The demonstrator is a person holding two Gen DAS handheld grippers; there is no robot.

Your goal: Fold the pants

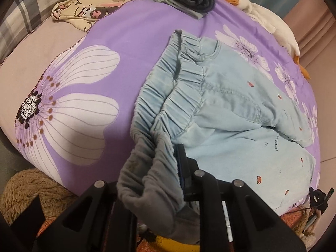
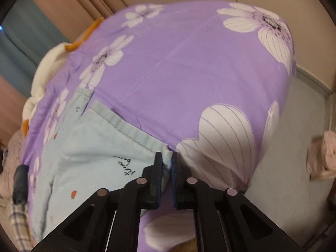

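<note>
A: Across the purple flower-printed bedsheet (image 1: pixel 130 42), the light blue elastic-waisted cotton pants (image 1: pixel 241 113) are lying spread, waistband bunching toward six o'clock.

B: And the left tool (image 1: pixel 166 168)?

A: It is clenching the gathered waistband. The right tool (image 2: pixel 167 160) is pinching a hem corner of the pants, at six o'clock.

Left wrist view: taken low and close over the pants (image 1: pixel 231 105) waistband, faced along the purple sheet (image 1: pixel 130 31) toward the pillows. Right wrist view: taken close at a leg hem, faced across the sheet toward the wall. Pants and sheet are shared.
</note>
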